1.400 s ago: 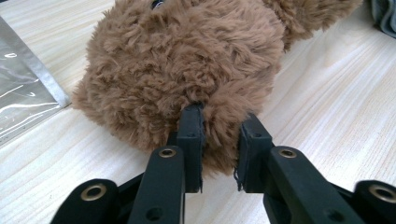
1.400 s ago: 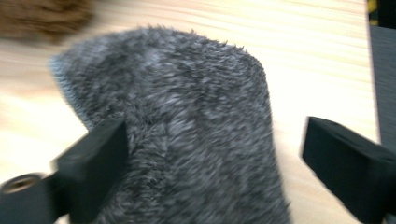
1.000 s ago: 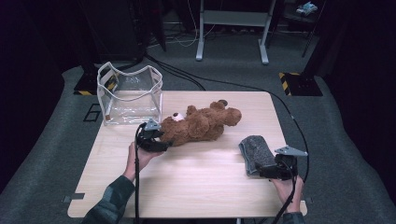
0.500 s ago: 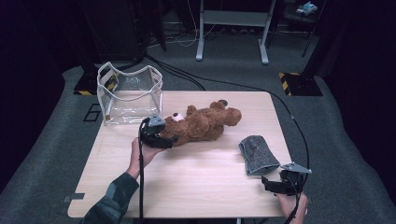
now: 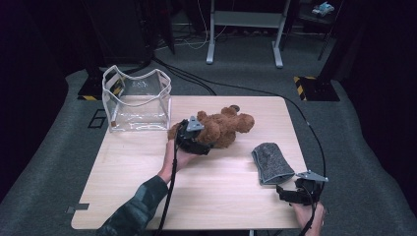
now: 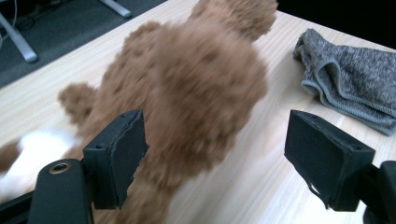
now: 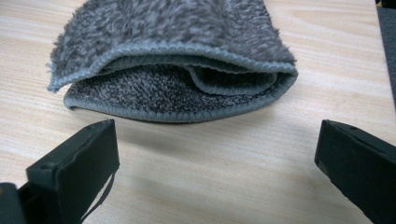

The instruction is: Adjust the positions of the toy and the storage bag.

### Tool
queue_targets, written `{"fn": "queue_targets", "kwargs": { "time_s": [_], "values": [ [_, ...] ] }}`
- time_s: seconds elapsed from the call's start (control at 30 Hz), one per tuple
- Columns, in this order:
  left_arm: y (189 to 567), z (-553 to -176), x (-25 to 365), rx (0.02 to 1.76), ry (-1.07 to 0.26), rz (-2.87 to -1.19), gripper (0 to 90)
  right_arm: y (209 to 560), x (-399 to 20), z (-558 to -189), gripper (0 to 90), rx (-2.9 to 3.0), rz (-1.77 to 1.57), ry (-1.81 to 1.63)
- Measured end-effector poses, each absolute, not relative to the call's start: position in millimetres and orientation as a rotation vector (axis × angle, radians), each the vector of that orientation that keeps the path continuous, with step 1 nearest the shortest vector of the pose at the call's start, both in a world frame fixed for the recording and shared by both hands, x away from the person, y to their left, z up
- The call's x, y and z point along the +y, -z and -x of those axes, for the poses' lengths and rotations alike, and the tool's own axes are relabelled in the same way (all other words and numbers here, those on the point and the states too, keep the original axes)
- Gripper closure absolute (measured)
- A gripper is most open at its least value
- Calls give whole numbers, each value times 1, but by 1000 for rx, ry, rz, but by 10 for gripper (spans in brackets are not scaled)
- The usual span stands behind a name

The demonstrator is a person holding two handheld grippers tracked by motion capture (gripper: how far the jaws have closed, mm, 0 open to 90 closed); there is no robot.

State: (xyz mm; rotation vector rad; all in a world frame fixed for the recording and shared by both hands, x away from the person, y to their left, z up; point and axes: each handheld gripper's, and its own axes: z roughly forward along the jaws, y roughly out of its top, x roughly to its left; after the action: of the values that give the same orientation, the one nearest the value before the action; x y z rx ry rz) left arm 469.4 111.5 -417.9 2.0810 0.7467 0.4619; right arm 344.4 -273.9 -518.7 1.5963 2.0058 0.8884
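The teddy bear (image 5: pixel 221 129) is laid on its side at the centre of the far half of the wooden table (image 5: pixel 147 177), with its head toward the right. The left gripper (image 5: pixel 196 142) is positioned at the near left side of the bear, held in the person's left hand (image 5: pixel 179 158), whose green sleeve (image 5: pixel 135 211) enters from the near edge.

In the left gripper view, the brown plush body (image 6: pixel 196 88) is seen between the two black jaws, which are spread wide. The jaws have just been opening. The pad on the left of that view is placed against the fur; the other pad is set well clear of it, over bare tabletop. The bear is therefore released, not clamped.

A folded grey fleece cloth (image 5: pixel 272 162) is laid on the right part of the table, near the front edge and well apart from the bear. The same cloth is seen at the upper right of the left gripper view (image 6: pixel 350 88).

The right gripper (image 5: pixel 290 192) is held at the near right corner of the table, just short of the cloth. In the right gripper view, its jaws are spread apart with nothing between them, and the open folded edge of the cloth (image 7: pixel 177 84) is seen lying just beyond the tips.

A clear plastic bag (image 5: pixel 137 101) with an open top is stood upright at the far left of the table, just beside the bear.
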Motion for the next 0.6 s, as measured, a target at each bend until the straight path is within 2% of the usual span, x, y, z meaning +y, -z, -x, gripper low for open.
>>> {"fn": "queue_targets", "kwargs": {
  "time_s": [0.13, 0.2, 0.23, 0.27, 0.37, 0.6],
  "values": [
    [421, -475, 102, 771, -468, -2073, 226, 515, -275, -345, 0, 2006, -1606, -898],
    [422, -479, 102, 773, -482, -2071, 267, 514, -275, -345, 0, 2007, -1616, -902],
    [424, -479, 101, 784, -480, -2060, 299, 513, -275, -346, 0, 2009, -1615, -907],
    [424, -480, 102, 786, -475, -2062, 373, 513, -275, -347, 0, 2013, -1616, -906],
    [426, -482, 104, 781, -467, -2055, 485, 510, -276, -348, 0, 2015, -1623, -925],
    [433, -476, 108, 752, -467, -2064, 645, 499, -273, -351, 0, 2034, -1600, -954]
  ]
}}
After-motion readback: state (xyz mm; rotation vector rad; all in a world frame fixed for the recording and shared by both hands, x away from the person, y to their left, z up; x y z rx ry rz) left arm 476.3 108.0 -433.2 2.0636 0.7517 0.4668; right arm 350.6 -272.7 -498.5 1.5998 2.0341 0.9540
